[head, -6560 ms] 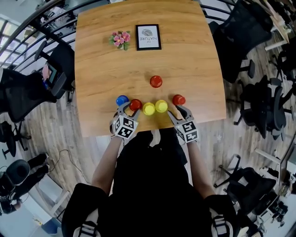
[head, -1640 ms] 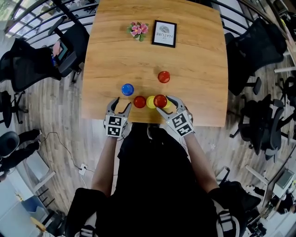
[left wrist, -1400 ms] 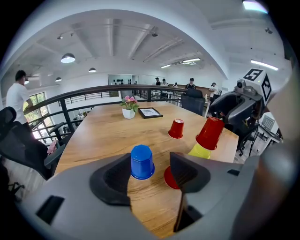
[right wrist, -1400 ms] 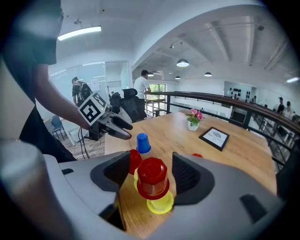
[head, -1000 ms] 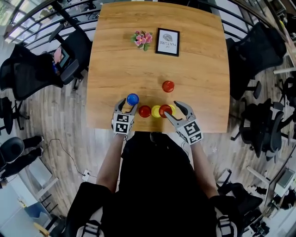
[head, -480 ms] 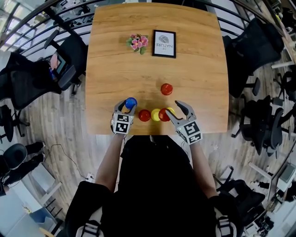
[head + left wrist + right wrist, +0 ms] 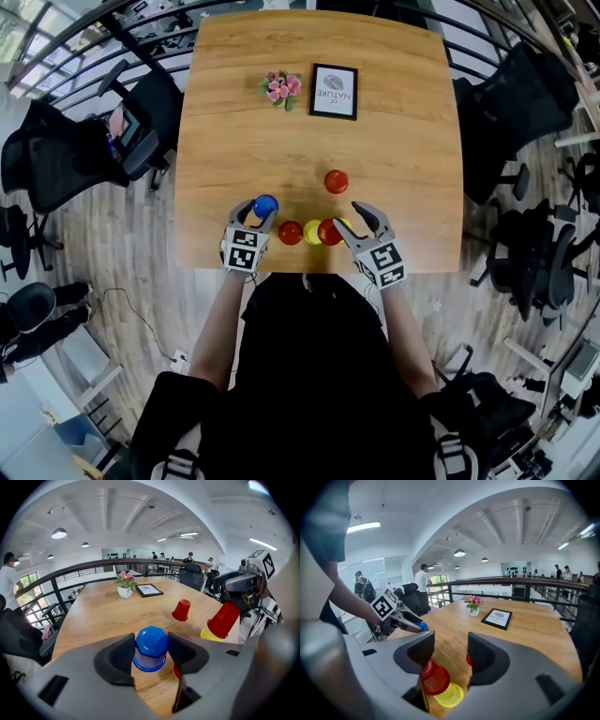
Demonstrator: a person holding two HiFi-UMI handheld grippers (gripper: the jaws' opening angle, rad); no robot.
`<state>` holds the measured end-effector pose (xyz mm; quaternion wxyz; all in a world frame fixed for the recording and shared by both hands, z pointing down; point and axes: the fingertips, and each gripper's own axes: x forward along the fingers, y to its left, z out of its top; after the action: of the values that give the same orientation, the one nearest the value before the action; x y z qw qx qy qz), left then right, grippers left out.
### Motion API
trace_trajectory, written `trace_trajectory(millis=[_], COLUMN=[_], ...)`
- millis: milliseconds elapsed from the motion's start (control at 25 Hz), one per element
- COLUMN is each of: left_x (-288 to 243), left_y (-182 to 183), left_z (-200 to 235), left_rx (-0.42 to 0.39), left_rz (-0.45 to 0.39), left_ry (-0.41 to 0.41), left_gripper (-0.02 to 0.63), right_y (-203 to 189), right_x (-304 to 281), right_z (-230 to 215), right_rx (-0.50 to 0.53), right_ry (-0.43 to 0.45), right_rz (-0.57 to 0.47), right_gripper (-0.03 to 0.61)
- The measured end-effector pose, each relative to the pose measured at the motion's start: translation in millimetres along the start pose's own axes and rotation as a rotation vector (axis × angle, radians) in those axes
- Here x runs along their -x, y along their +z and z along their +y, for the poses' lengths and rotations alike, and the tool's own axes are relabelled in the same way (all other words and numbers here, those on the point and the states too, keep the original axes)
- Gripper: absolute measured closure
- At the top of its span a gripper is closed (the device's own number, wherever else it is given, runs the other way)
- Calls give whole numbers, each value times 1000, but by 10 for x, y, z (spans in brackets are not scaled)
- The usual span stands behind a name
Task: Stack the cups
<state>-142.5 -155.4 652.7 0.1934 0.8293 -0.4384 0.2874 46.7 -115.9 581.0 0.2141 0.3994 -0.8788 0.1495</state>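
While the left tongs point(image 7: 255, 217) pinch the blue cup point(image 7: 151, 648), their pads having just closed onto its sides at the near edge of the desk point(image 7: 394, 141), the right tongs point(image 7: 451, 651) stand spread. Their jaws have just been narrowing, but no pad presses on anything. A tilted red cup point(image 7: 435, 680) lies low by the right tongs' left jaw, perched on a yellow cup point(image 7: 451, 695) whose rim shows beneath it. Between the two tongs, along the same near edge, a second yellow cup point(image 7: 311, 232) stands just beside that pair, and a second red cup point(image 7: 290, 232) comes next, nearest the blue one. Farther in, a lone red cup point(image 7: 336, 181) stands upside down, apart from the row. At the far side sit a small pot of pink flowers point(image 7: 277, 87) and a framed card point(image 7: 334, 91), close together.
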Motion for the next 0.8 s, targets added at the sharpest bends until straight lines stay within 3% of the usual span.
trace_trajectory(millis=[280, 800], left_x=[242, 415], left_y=[211, 170], left_z=[-213, -866], left_rx=[-9, -34], left_rz=[-4, 20], left_ry=[2, -73], left_gripper=[371, 371], right_y=[-40, -194], right_x=[91, 319], right_z=[-50, -63], right_rx=[-31, -42], right_ry=[8, 9], right_rz=[-43, -67], right_gripper=[348, 353])
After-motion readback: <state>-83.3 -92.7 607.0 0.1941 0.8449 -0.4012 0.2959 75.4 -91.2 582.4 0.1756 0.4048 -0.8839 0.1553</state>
